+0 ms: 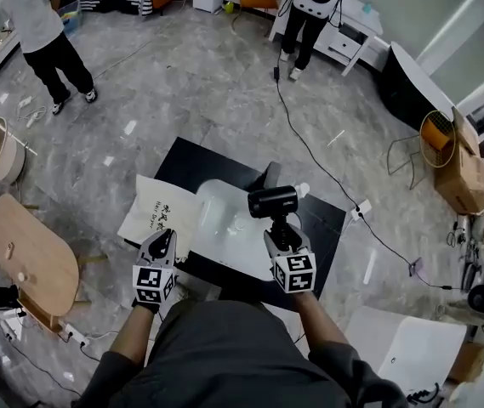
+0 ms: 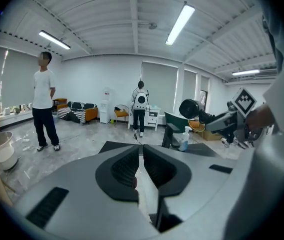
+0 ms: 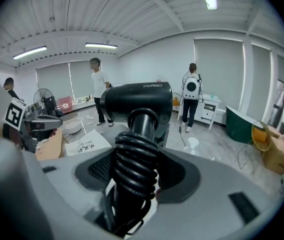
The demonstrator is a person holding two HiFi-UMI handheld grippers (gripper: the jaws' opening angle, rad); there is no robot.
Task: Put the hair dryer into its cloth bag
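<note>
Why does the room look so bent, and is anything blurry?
Left gripper view: wide-angle lens bows the ceiling, corners go black. Right gripper view: same; the hair dryer looms large, its near cord slightly soft. Head view: floor curves at the edges.

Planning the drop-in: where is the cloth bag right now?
In the head view, the bag lies at the black table's left edge, just beyond the left tool and left of the held dryer.

Black table [image 1: 203,160], white cloth bag [image 1: 161,215] lying flat
</note>
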